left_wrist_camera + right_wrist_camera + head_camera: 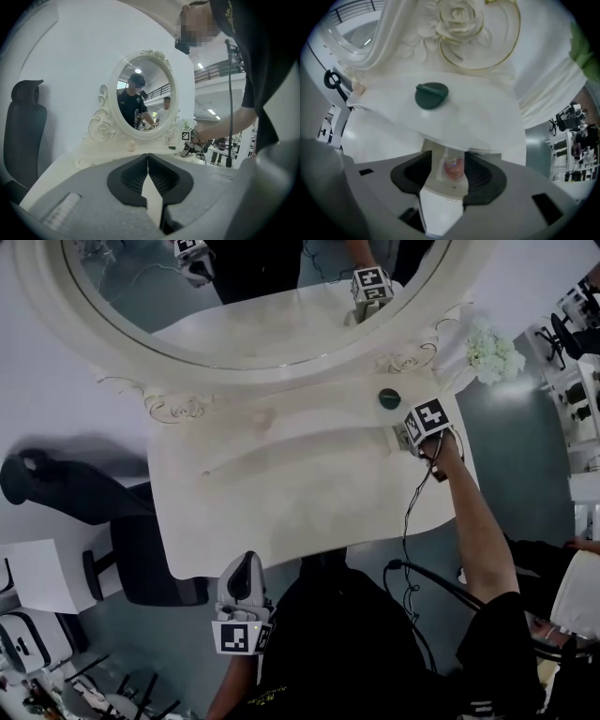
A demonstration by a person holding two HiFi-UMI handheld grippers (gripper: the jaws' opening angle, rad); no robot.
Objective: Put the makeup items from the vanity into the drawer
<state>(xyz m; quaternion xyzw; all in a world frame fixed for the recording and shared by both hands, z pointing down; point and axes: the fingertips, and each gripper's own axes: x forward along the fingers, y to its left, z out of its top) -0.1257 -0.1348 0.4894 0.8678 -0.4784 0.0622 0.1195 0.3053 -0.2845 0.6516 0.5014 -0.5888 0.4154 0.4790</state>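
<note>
Green compact (431, 95) lies on the bench (483, 124), not yet stowed. The right gripper (449, 159) fingers are closing round the heart knob (454, 168) of the drawer (433, 174). The left gripper (148, 155) fingers are pressed together, empty.

Smooth, satin cream vanity (309, 493); matt dark-green disc (431, 95).

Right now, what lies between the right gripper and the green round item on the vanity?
Right gripper view: only bare white shelf up to the green item. The right gripper is closing its jaws around a pale pink-heart piece.

dark green round compact (431, 95) flat on vanity (281, 486)
</note>
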